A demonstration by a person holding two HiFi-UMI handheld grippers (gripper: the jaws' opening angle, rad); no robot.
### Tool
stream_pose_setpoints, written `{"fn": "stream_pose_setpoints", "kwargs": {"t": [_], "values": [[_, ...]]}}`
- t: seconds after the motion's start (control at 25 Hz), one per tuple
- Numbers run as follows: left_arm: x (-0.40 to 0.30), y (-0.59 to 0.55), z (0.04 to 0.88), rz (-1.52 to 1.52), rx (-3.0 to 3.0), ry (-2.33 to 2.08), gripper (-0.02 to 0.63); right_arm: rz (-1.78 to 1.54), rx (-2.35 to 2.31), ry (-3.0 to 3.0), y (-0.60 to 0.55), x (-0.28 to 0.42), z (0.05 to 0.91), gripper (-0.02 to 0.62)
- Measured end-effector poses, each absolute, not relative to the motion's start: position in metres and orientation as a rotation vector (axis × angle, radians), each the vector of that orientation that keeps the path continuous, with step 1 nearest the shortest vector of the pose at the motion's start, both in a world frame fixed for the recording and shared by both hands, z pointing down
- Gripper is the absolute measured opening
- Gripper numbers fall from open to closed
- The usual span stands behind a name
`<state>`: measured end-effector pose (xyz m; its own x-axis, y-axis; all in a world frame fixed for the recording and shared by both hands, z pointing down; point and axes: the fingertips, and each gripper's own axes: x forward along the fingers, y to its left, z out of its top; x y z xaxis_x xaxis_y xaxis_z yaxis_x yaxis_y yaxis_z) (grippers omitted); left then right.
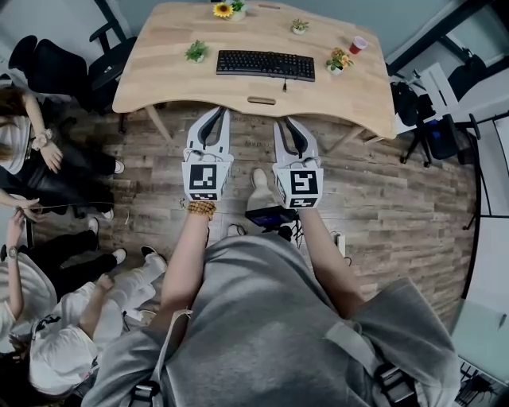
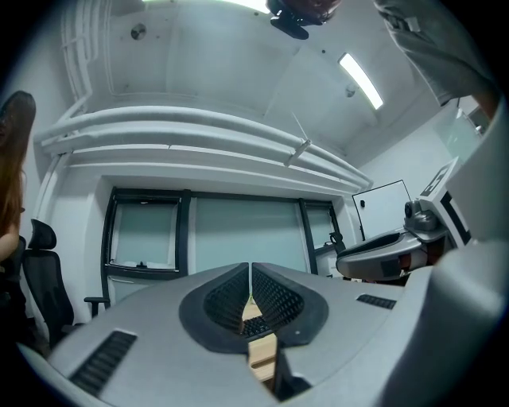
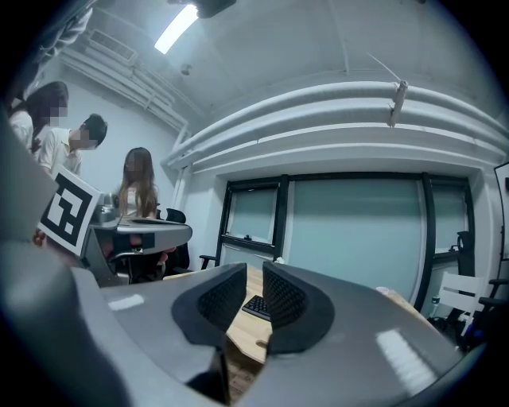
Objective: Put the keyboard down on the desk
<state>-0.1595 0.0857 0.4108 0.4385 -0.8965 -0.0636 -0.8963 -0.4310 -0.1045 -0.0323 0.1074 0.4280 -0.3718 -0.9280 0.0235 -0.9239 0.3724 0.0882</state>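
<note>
A black keyboard (image 1: 266, 65) lies flat on the light wooden desk (image 1: 167, 79), near its middle, with its cable trailing toward the front edge. Both grippers hover over the floor just short of that front edge, pointing at the desk. My left gripper (image 1: 216, 119) is shut, its tips touching, with nothing held. My right gripper (image 1: 288, 127) is shut too and empty. In the left gripper view a sliver of the keyboard (image 2: 256, 326) and desk (image 2: 262, 354) shows behind the closed jaws. The right gripper view shows the keyboard (image 3: 256, 306) on the desk (image 3: 242, 334) beyond the jaws.
On the desk stand a sunflower pot (image 1: 224, 9), small plants (image 1: 196, 51) (image 1: 300, 26), a flower pot (image 1: 339, 61) and a red cup (image 1: 358, 44). Black chairs (image 1: 103, 67) and seated people (image 1: 32, 159) are at the left; more chairs (image 1: 433, 131) are at the right.
</note>
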Motion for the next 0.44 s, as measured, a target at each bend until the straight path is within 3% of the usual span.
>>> {"fn": "stream_pose_setpoints", "kwargs": {"t": [0.44], "values": [[-0.166,0.059,0.422,-0.023,-2.567,1.654,0.018,-0.043,1.711,-2.525,0.082,-0.03,0.44,0.065]]}}
